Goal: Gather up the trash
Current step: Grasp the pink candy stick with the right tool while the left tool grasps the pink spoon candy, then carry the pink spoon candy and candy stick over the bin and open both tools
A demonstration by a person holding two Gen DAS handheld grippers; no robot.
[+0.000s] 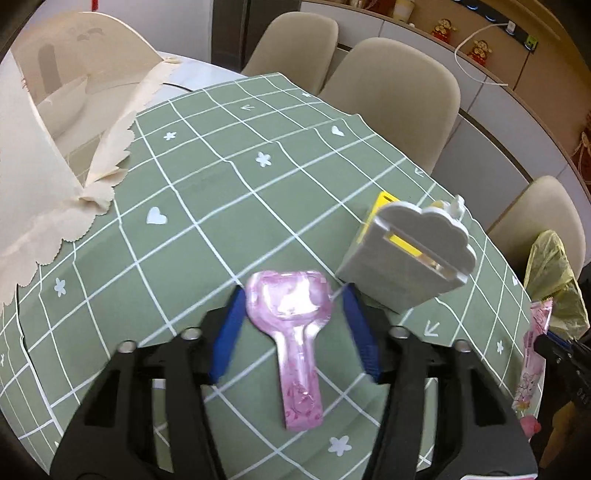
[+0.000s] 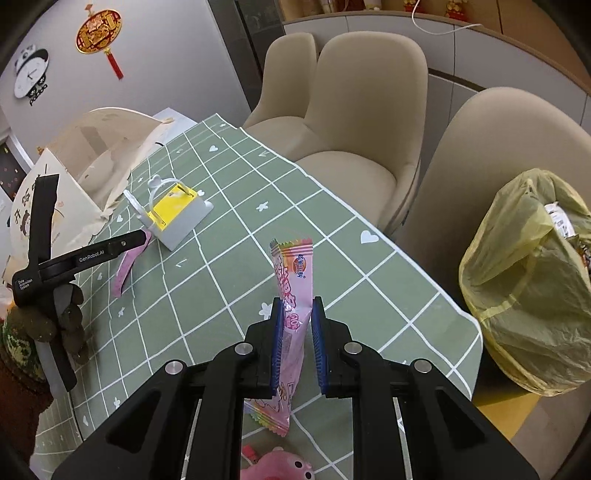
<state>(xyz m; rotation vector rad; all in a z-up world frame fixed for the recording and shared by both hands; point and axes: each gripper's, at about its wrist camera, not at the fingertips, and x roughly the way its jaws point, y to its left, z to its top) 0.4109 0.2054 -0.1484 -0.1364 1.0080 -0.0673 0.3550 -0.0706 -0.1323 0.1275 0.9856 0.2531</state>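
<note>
Over the tablecloth (image 1: 221, 184), the left gripper (image 1: 293, 299) gapes around a pink wrapper (image 1: 295, 332); close squarely across its wide head. Meanwhile the right gripper (image 2: 297, 314) pinches a candy packet (image 2: 291, 280), ready for the yellow bag (image 2: 524, 280).

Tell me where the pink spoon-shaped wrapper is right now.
In the left wrist view, the pink spoon-shaped wrapper lies on the green tablecloth between the open left gripper's fingers, just left of the grey box.

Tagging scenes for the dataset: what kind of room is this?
Most likely a home dining area: a table under a green checked tablecloth, beige dining chairs along its edge, a wall clock and a red hanging ornament on the wall.
</note>
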